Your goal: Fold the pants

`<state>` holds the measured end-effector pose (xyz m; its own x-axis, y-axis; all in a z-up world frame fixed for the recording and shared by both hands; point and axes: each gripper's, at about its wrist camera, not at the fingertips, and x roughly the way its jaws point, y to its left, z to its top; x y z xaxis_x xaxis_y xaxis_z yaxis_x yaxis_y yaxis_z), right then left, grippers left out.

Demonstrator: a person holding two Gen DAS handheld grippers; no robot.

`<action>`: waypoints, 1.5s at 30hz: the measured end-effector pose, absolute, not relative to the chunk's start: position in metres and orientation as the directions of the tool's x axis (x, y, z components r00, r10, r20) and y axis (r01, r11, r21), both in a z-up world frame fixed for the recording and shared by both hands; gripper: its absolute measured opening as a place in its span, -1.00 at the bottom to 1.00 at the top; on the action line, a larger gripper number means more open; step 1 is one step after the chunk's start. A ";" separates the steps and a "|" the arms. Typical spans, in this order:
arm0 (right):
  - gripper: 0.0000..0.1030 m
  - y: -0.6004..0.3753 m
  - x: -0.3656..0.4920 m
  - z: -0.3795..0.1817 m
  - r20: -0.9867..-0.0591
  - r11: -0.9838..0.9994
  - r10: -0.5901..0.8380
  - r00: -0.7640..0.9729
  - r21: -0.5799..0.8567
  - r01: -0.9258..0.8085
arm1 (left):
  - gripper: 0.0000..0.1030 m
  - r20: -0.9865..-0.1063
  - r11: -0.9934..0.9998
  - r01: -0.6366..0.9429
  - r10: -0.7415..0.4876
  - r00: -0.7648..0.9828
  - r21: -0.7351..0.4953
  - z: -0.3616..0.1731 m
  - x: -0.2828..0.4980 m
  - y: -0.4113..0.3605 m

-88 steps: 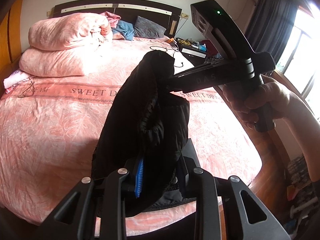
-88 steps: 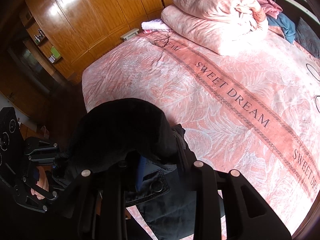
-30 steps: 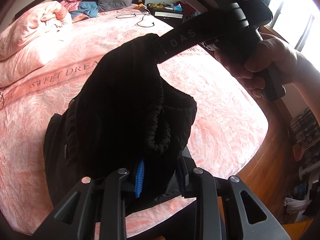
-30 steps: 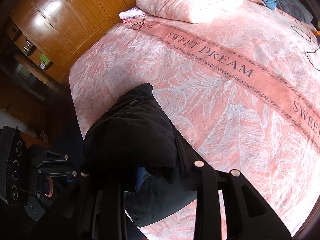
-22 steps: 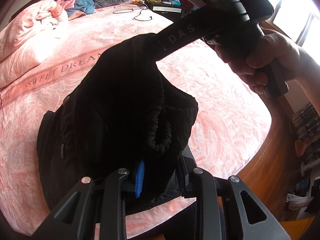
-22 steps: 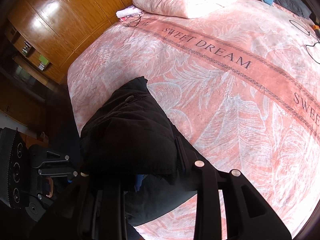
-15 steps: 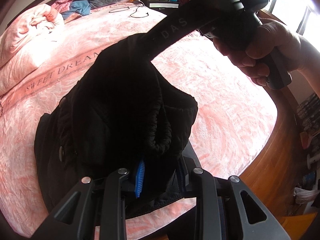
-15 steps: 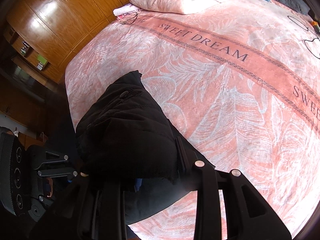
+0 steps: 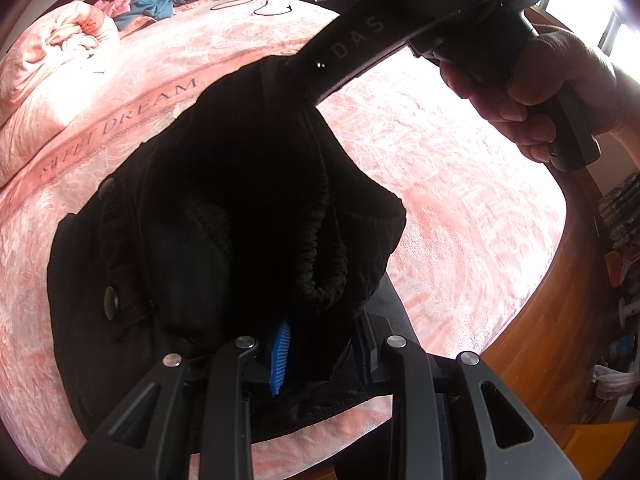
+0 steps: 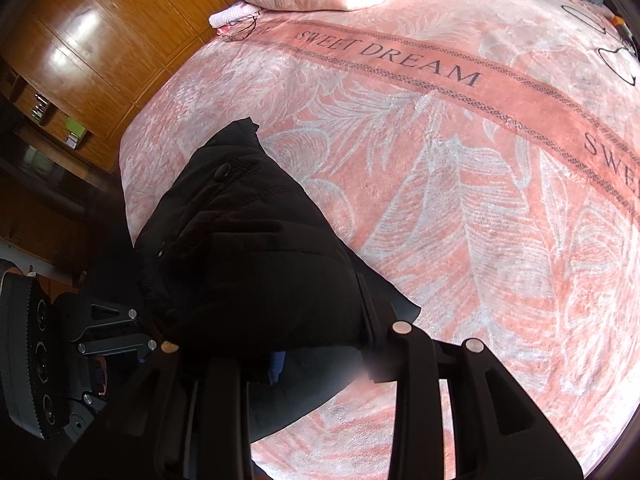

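Note:
The black pants [image 9: 240,200] hang bunched between both grippers, and their lower part lies on the pink "SWEET DREAM" blanket [image 10: 460,200] near the bed's front edge. My left gripper [image 9: 320,344] is shut on a thick fold of the fabric, blue pads showing on either side. My right gripper [image 10: 316,344] is shut on the other end of the bundle, its pads mostly hidden by cloth. In the left wrist view the right gripper [image 9: 296,64] reaches in from the upper right, held by a hand [image 9: 540,80]. The left gripper's body [image 10: 108,332] sits at the lower left.
A folded pink duvet [image 9: 52,64] and pillows lie at the head of the bed, with cables [image 9: 256,4] on the blanket. A wooden wardrobe [image 10: 100,40] stands beyond the bed's left side. Wood floor [image 9: 540,340] with clutter runs along the right edge.
Both grippers have come down toward the bed with the pants. More of the black fabric now rests spread on the blanket. Both grips are unchanged.

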<state>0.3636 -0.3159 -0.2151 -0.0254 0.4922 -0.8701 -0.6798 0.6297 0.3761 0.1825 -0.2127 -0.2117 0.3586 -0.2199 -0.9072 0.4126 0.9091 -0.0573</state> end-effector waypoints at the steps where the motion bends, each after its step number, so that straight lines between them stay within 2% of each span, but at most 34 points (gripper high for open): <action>1: -0.41 -0.318 0.363 -0.215 -0.868 0.635 0.495 -0.022 0.379 -0.673 | -0.48 -0.909 0.909 0.412 -0.220 0.355 -0.059 -0.213 0.183 -0.213; 7: -0.42 -0.327 0.360 -0.222 -0.877 0.695 0.479 0.017 0.368 -0.617 | -0.47 -0.911 0.905 0.420 -0.224 0.346 -0.063 -0.219 0.182 -0.213; 11: -0.41 -0.341 0.352 -0.220 -0.868 0.733 0.493 0.052 0.383 -0.563 | -0.35 -0.896 0.895 0.412 -0.316 0.312 -0.172 -0.204 0.177 -0.195; 12: -0.41 -0.346 0.350 -0.218 -0.871 0.749 0.486 0.069 0.375 -0.547 | -0.28 -0.886 0.892 0.398 -0.350 0.303 -0.216 -0.198 0.176 -0.187; 13: -0.39 -0.350 0.348 -0.215 -0.879 0.771 0.468 0.089 0.357 -0.527 | -0.07 -0.873 0.887 0.386 -0.381 0.304 -0.253 -0.190 0.174 -0.178; 16: -0.36 -0.371 0.343 -0.207 -0.883 0.826 0.444 0.151 0.339 -0.449 | 0.33 -0.819 0.876 0.360 -0.448 0.360 -0.321 -0.159 0.168 -0.142; 18: -0.35 -0.388 0.340 -0.198 -0.876 0.863 0.433 0.213 0.335 -0.379 | 0.40 -0.786 0.862 0.345 -0.490 0.377 -0.373 -0.143 0.167 -0.114; 21: -0.35 -0.395 0.327 -0.170 -0.793 0.838 0.525 0.308 0.418 -0.352 | 0.67 -0.750 0.878 0.293 -0.476 0.458 -0.378 -0.130 0.168 -0.075; 25: -0.23 -0.365 0.321 -0.163 -0.698 0.748 0.656 0.288 0.550 -0.371 | 0.68 -0.771 0.915 0.159 -0.399 0.497 -0.371 -0.146 0.188 -0.024; 30: -0.23 -0.337 0.331 -0.224 -0.750 0.767 0.634 0.188 0.577 -0.281 | 0.68 -0.841 0.952 0.033 -0.285 0.460 -0.305 -0.192 0.202 0.009; 32: -0.50 -0.346 0.329 -0.251 -0.784 0.796 0.602 0.154 0.572 -0.198 | 0.68 -0.861 0.960 0.002 -0.251 0.442 -0.279 -0.207 0.199 0.017; 34: -0.65 -0.360 0.320 -0.260 -0.779 0.796 0.606 0.162 0.590 -0.136 | 0.68 -0.870 0.962 -0.020 -0.237 0.432 -0.273 -0.217 0.192 0.025; 36: -0.50 -0.375 0.300 -0.243 -0.729 0.764 0.642 0.237 0.633 -0.124 | 0.68 -0.867 0.958 -0.028 -0.247 0.434 -0.287 -0.217 0.187 0.031; 38: -0.01 -0.396 0.278 -0.232 -0.691 0.743 0.649 0.316 0.665 -0.073 | 0.68 -0.863 0.956 -0.032 -0.249 0.439 -0.292 -0.215 0.180 0.035; 41: 0.00 -0.419 0.252 -0.248 -0.705 0.743 0.620 0.343 0.669 0.031 | 0.68 -0.860 0.949 -0.041 -0.263 0.438 -0.312 -0.216 0.175 0.041; 45: 0.05 -0.411 0.228 -0.272 -0.653 0.666 0.688 0.316 0.741 0.081 | 0.68 -0.856 0.945 -0.040 -0.276 0.437 -0.326 -0.217 0.166 0.043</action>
